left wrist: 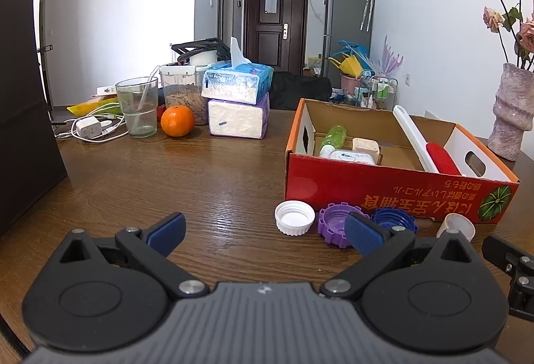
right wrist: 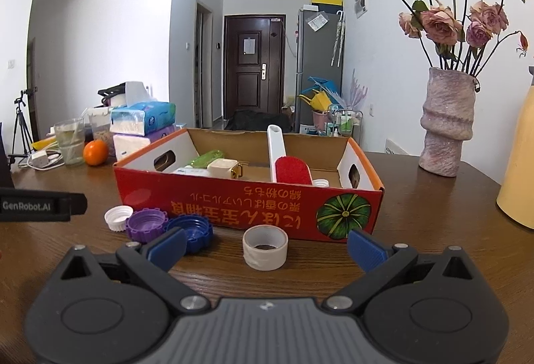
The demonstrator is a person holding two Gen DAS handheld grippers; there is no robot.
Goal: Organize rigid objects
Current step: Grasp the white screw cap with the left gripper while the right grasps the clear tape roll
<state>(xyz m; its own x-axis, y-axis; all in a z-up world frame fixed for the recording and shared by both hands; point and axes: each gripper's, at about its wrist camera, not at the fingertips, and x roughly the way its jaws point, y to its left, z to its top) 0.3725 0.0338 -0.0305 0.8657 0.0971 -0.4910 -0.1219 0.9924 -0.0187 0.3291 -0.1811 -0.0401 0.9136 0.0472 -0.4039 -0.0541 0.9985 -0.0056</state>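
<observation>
A red cardboard box (left wrist: 383, 184) (right wrist: 233, 200) stands on the wooden table and holds a green bottle (left wrist: 333, 135), a cream container (right wrist: 222, 167), a white-handled red brush (right wrist: 290, 168) and a small white cap (right wrist: 321, 183). In front of it lie a white cap (left wrist: 294, 217) (right wrist: 117, 217), a purple cap (left wrist: 333, 227) (right wrist: 147, 224), a blue cap (right wrist: 192, 230) and a translucent white ring (right wrist: 265, 247) (left wrist: 457, 225). My left gripper (left wrist: 265, 235) is open, left of the caps, holding nothing. My right gripper (right wrist: 267, 247) is open with the ring lying between its fingers, untouched.
At the back left stand two tissue packs (left wrist: 238, 97), an orange (left wrist: 177, 121), a glass (left wrist: 137, 107), a snack jar (left wrist: 182, 97) and a charger with cables (left wrist: 88, 127). A pink vase (right wrist: 445, 123) of dried roses stands right of the box, with a yellow object (right wrist: 519, 170) at the far right.
</observation>
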